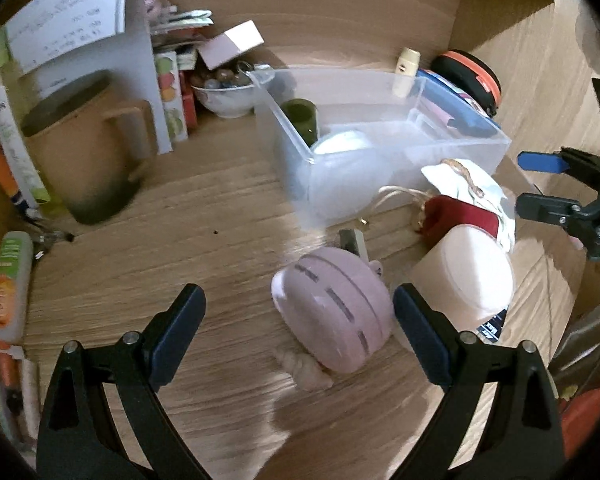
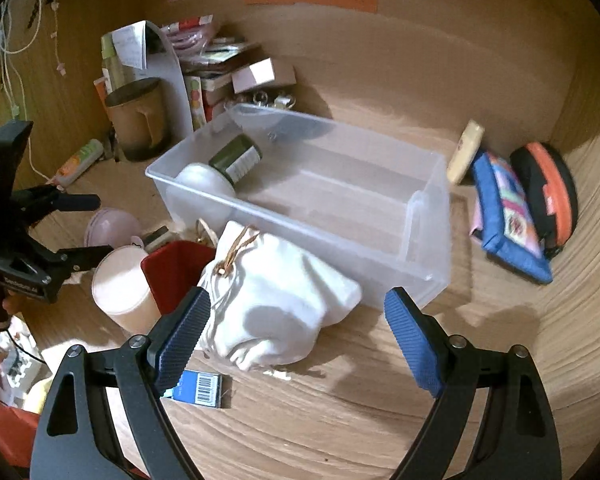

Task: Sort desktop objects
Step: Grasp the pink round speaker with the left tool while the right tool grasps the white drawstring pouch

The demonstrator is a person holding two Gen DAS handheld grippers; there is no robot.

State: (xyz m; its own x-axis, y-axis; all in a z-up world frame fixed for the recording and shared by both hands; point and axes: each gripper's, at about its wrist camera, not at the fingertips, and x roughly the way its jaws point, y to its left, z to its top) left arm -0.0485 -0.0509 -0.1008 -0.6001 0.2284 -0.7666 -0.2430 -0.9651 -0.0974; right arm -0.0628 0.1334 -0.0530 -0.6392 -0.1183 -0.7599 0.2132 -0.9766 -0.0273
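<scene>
My left gripper [image 1: 300, 304] is open over the wooden desk. A round pink case [image 1: 332, 308] lies between its fingers, close to the right one, and no pad presses on it. My right gripper [image 2: 298, 300] is open too, its jaws astride a white drawstring bag [image 2: 284, 300] without touching it. Behind the bag stands a clear plastic bin [image 2: 420, 240] holding a green jar [image 2: 236, 160] and a white round object [image 2: 204, 180]. A pale pink tub [image 2: 120, 288] and a red pouch [image 2: 176, 272] lie left of the bag. The left gripper [image 2: 100, 226] shows at the left edge.
A blue box with a barcode [image 2: 200, 390] lies under my right gripper's left finger. A blue pouch [image 2: 508, 216], a black and orange case [image 2: 548, 188] and a cream bottle [image 2: 466, 152] sit right of the bin. A brown mug [image 1: 84, 152], books and a bowl [image 1: 224, 96] crowd the back left.
</scene>
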